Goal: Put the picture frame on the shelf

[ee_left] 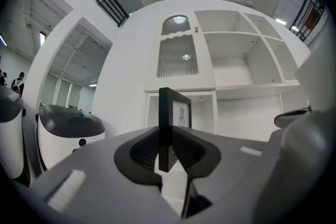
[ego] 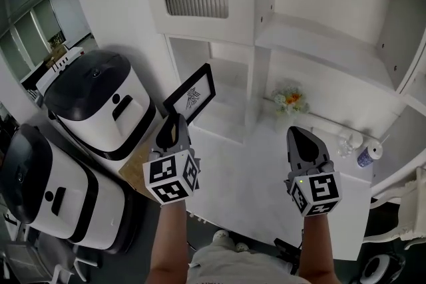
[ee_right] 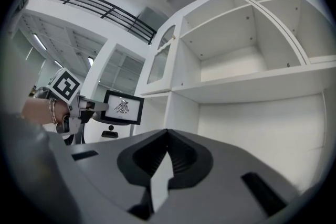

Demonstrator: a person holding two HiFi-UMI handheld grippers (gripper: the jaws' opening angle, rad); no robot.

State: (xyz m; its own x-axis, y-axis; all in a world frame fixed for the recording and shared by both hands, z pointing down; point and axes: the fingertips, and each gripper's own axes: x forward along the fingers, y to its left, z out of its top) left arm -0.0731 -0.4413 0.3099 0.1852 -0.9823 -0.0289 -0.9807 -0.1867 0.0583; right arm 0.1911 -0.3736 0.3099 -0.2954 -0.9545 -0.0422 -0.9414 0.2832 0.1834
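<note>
Pinched picture frame (ego: 192, 94) in left tool (ego: 174, 124), with jaws clamped on the thin black rim at one low edge only. Sat centre-left of the head view, tilted, in the air just ahead of the narrow lower-left bay of the shelf (ego: 229, 106), not yet on it. Held right tool (ego: 305, 143) pressed together on nothing, lower right, over the tabletop (ego: 246, 183).

Risks, as judged:
- Gripped on a narrow edge, so could have pivoted or slipped out if clipped on the bay's upright divider.
- Looked about as wide as that bay, so could have jammed unless turned first.
- Might have tipped flat on release without a stand or a lean on the back wall. Saw no stand.

Noted flowers (ego: 290, 100) well apart to the right, no threat.
</note>
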